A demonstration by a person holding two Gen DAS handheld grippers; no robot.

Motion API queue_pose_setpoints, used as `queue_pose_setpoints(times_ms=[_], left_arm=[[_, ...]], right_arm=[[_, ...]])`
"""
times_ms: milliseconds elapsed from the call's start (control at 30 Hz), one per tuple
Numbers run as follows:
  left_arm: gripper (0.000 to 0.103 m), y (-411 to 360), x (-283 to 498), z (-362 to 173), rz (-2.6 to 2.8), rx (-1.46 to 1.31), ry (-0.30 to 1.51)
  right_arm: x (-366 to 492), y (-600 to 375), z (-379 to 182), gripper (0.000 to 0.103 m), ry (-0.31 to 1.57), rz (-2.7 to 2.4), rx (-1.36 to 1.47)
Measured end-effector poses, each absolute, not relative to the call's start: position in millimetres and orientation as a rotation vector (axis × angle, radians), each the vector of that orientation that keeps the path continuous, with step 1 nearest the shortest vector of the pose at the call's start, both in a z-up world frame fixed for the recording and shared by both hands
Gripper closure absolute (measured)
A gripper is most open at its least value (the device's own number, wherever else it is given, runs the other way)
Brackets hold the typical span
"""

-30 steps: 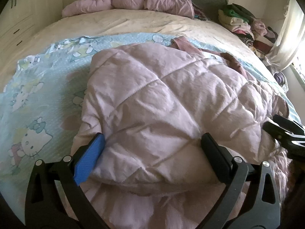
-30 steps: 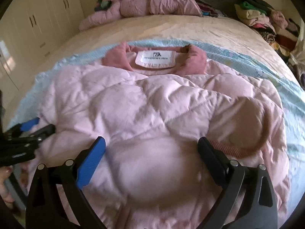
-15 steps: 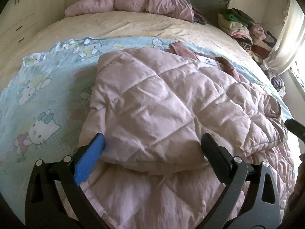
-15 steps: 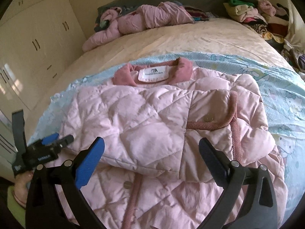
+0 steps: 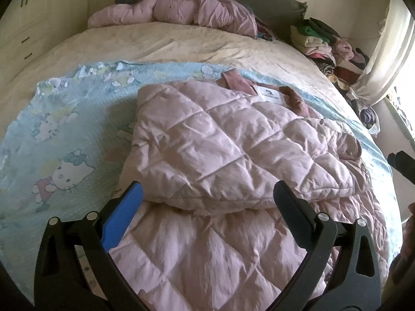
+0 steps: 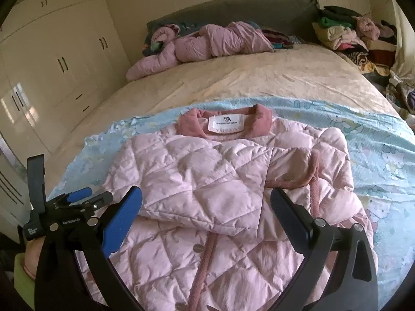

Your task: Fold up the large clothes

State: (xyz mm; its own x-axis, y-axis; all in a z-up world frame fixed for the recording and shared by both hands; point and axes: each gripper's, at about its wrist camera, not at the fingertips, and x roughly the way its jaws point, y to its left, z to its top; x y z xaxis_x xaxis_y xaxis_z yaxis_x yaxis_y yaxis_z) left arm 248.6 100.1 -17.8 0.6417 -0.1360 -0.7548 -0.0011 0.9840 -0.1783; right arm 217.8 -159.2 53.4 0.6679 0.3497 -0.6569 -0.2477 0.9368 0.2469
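Pink quilted jacket [image 6: 207,186] lies on the light-blue cartoon blanket [image 5: 64,140] on the bed [image 6: 246,77], its sides folded in over the front, collar label [image 6: 226,124] facing up. Left tongs [image 5: 207,202] and right tongs [image 6: 206,207] both hover above the jacket's lower half, spread wide, holding nothing.

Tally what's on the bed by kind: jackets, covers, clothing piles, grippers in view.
Pink quilted jackets: 2, one being folded, one crumpled by the headboard
Bed covers: 2, blue cartoon blanket, cream bedspread
Stacked clothing piles: 1
Grippers: 2, left gripper, right gripper, both open and empty
Total: 7
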Motion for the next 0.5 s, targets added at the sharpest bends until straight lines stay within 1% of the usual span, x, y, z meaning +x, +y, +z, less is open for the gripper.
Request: queue_pose_setpoints(times_ms=[500], left_arm=[[0.009,99,203,27,-0.101,-0.162,0.793]], right_arm=[[181,-147,87,0.004,0.697,0.373,0.123]])
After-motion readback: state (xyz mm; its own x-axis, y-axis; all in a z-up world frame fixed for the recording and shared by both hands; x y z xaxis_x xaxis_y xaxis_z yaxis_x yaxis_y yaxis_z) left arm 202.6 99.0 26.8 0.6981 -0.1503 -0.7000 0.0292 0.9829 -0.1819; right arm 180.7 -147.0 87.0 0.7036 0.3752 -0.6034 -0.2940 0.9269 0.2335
